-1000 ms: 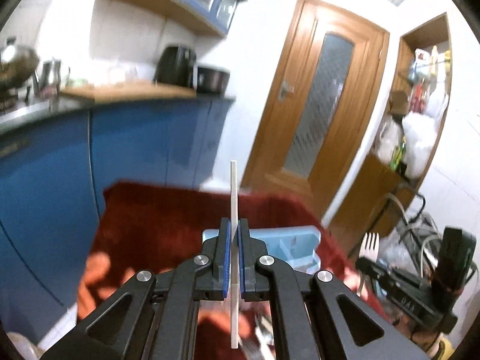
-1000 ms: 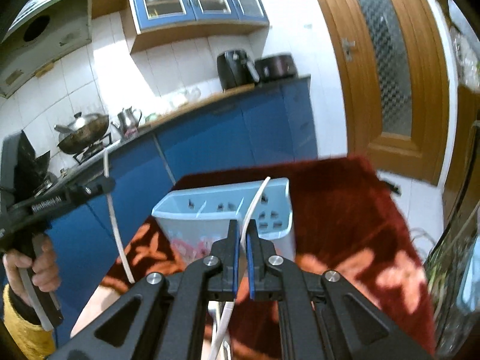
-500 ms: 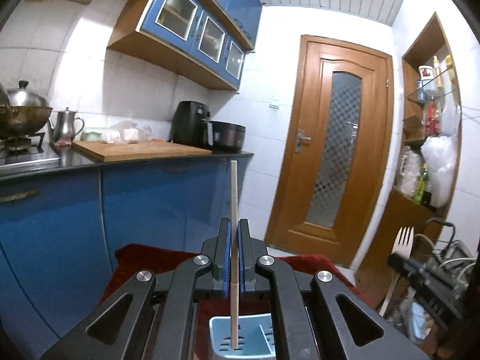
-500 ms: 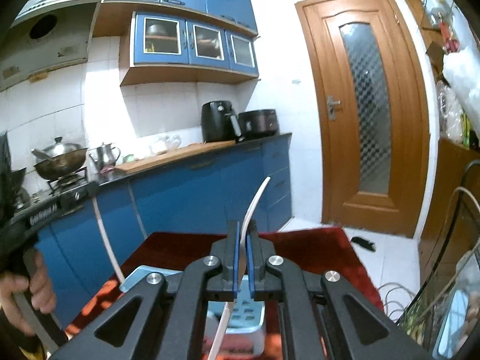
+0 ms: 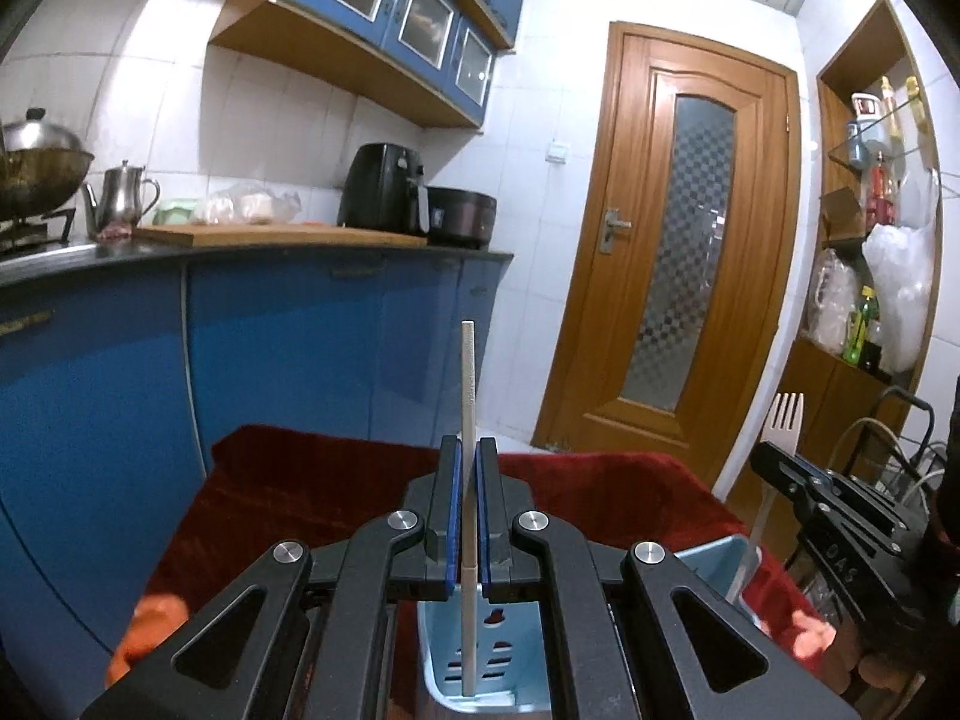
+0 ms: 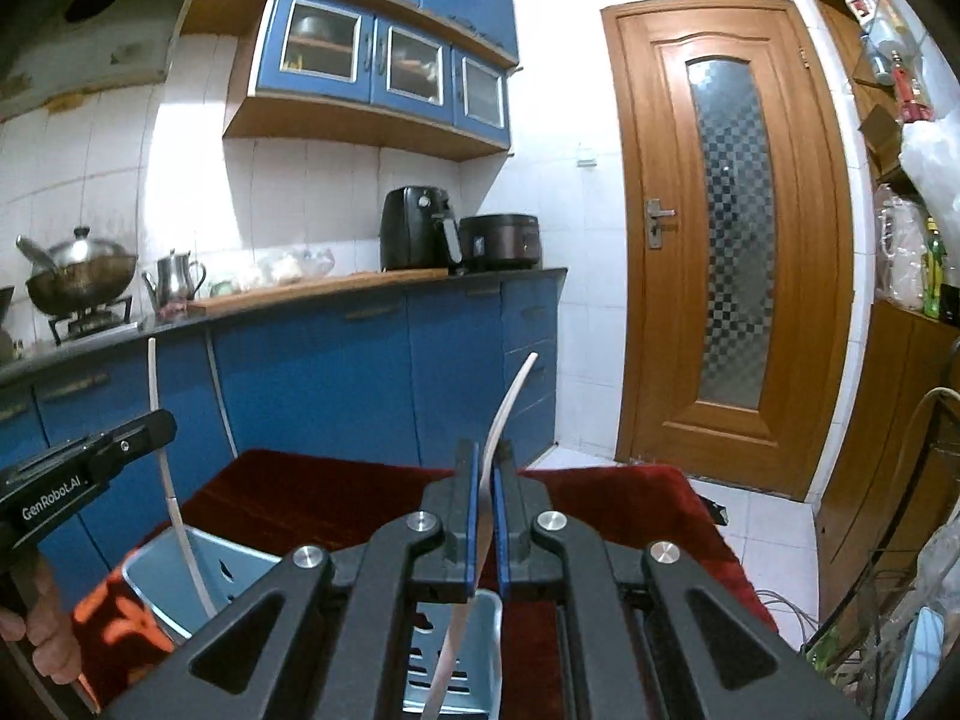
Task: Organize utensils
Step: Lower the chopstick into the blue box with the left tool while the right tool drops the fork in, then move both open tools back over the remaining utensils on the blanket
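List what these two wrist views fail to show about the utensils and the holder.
- Left wrist view: the thin white utensil shows edge-on, so its type is unreadable; the left gripper covers its middle.
- Right wrist view: the right gripper covers the curved white fork's mid-handle; the bottom frame edge cuts off its lower end.
- Both views: the gripper bodies block the light blue plastic holder's base and contents.

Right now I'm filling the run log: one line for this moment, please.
left gripper: shut on stick | right gripper: shut on fork | both over caddy | cloth beneath
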`<state>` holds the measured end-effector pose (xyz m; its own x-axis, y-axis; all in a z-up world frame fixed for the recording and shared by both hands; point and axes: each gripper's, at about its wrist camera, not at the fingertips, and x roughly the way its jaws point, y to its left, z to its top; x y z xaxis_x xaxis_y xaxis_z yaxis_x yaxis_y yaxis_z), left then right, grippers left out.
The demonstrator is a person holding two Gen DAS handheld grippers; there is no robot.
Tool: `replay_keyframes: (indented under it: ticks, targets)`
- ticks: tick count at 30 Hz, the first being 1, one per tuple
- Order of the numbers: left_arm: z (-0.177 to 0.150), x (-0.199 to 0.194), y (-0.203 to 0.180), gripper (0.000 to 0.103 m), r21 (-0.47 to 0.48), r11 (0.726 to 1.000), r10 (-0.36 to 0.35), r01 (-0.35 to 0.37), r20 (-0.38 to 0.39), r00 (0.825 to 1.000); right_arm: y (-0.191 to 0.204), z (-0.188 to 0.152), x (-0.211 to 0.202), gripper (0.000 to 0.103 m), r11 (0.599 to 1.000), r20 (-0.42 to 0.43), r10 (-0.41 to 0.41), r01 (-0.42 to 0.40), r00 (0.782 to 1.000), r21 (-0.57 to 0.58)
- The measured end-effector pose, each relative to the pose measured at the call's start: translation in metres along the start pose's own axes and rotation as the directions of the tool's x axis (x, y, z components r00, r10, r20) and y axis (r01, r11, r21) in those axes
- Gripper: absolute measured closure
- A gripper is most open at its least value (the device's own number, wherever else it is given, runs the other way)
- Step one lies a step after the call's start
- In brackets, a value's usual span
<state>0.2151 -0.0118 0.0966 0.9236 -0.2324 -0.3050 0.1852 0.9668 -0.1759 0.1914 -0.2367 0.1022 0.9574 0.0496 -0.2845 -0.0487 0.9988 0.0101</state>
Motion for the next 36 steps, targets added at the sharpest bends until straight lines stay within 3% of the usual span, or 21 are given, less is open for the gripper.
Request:
replay_keyframes:
  ticks: [7,9,11,14,17,36]
  targets:
    - [-0.01,0.004,-0.003,0.099,0.009,1.0,-0.008,0.008,-0.041,0.999,0.008,-0.016,0.006,0.097,0.997,-0.061,0.058,-0.061,0.996,-0.046]
    - [-0.013,0.003,-0.005,0.098,0.021,1.0,-0.008,0.009,-0.054,0.999,0.01,-0.018,0.005,0.091,0.995,-0.077,0.086,-0.089,0.993,-0.041]
    - [-0.014,0.001,-0.007,0.09,0.034,0.999,0.001,0.002,-0.062,0.998,0.01,-0.017,0.003,0.078,0.994,-0.08,0.101,-0.104,0.992,-0.03]
    - [-0.014,-0.003,-0.008,0.078,0.036,0.999,0.003,0.0,-0.069,0.998,0.009,-0.014,-0.002,0.074,0.992,-0.079,0.127,-0.127,0.989,0.0]
    - [-0.012,-0.01,-0.007,0.073,0.024,1.0,-0.007,0.009,-0.077,0.997,0.005,-0.007,-0.008,0.073,0.99,-0.071,0.141,-0.14,0.987,0.027]
    - [0.002,-0.089,-0.008,0.072,0.019,0.999,-0.031,0.034,-0.146,0.989,-0.005,0.018,-0.101,0.073,0.975,-0.075,0.191,-0.18,0.979,0.127]
